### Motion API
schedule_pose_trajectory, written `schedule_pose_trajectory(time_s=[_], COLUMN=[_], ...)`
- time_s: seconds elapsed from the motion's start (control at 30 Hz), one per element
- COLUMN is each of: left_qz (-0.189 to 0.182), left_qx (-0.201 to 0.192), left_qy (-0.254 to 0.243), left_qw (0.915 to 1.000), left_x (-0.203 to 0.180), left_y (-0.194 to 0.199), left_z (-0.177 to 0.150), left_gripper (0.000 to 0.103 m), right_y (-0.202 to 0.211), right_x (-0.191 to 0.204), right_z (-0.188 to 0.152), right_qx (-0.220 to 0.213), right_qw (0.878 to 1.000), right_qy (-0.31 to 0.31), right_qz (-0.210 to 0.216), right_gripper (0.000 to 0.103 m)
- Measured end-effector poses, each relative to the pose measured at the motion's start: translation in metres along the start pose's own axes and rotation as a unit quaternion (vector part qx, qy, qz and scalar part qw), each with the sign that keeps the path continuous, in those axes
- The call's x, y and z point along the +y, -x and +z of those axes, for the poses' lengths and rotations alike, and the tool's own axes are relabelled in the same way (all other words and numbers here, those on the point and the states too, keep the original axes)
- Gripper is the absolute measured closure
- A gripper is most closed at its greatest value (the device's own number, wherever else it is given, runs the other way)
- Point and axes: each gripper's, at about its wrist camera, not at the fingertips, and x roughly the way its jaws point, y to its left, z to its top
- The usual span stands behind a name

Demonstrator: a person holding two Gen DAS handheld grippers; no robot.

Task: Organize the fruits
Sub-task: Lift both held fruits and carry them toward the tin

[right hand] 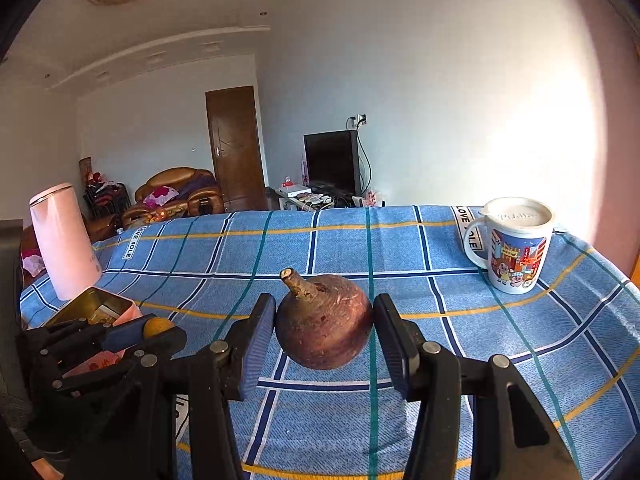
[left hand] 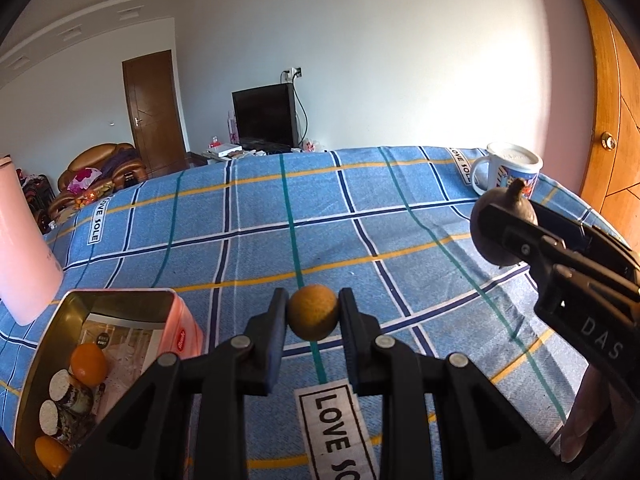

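The left gripper (left hand: pixel 313 316) fills the bottom of its own view, its two fingers closed narrowly on a small round tan fruit (left hand: pixel 313 313) held clear above the blue checked tablecloth (left hand: pixel 320 220). The right gripper (right hand: pixel 324 332) reaches forward at a similar height, fingers set wider and clamped on a dark reddish-brown fruit (right hand: pixel 324 322) with a stubby stem pointing up and to the left. In the left view that gripper enters from the right edge, angled up and leftward, and its fingers cover much of the brown fruit.

Down at the left sits an open tin box (left hand: pixel 120 300) holding two orange fruits (left hand: pixel 89 364) and some pale-ended pieces that are hard to identify, possibly cut stalks; the gripper's frame cuts off the box's near end. A pink kettle (right hand: pixel 64 240) stands behind the box, and a printed mug (right hand: pixel 516 250) with a lid stands near the far right corner of the table.
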Motion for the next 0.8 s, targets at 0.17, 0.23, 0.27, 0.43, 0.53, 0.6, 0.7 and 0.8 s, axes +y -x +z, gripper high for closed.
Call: schedule_pose_trajectory(time_s=[0.17,0.23,0.27,0.43,0.53,0.6,0.7,0.8], left_qz=[0.004,0.006,0.006,0.005,0.004,0.003,0.004,0.003], left_qx=[-0.016,-0.021,-0.024,-0.040,-0.050,-0.055,-0.066,-0.071], left_qy=[0.002,-0.002,-0.004,-0.009,-0.009,-0.010,-0.009,-0.006], left_qw=[0.9999,0.9997,0.9997,0.9992,0.9987,0.9984,0.9977,0.9975], left_x=[0.002,0.002,0.001,0.002,0.004,0.005,0.007,0.010], left_y=[0.011,0.016,0.018,0.033,0.040,0.044,0.051,0.054], left_z=[-0.004,-0.007,-0.008,-0.014,-0.017,-0.019,-0.021,-0.023], left_gripper=[0.076,0.076,0.076,0.076,0.076,0.076,0.076,0.076], right_y=[0.010,0.014,0.016,0.027,0.033,0.037,0.042,0.044], right_x=[0.004,0.005,0.007,0.016,0.020,0.023,0.028,0.033], right_z=[-0.002,-0.004,-0.005,-0.008,-0.012,-0.014,-0.016,-0.018], right_qx=[-0.015,-0.021,-0.023,-0.031,-0.033,-0.036,-0.037,-0.033], right_qw=[1.000,1.000,1.000,0.999,0.999,0.999,0.999,0.999], right_qy=[0.006,0.008,0.010,0.020,0.022,0.025,0.030,0.033], right_qz=[-0.006,-0.008,-0.009,-0.008,-0.006,-0.005,-0.003,-0.001], right_gripper=[0.050,0.050,0.050,0.050,0.050,0.050,0.050,0.050])
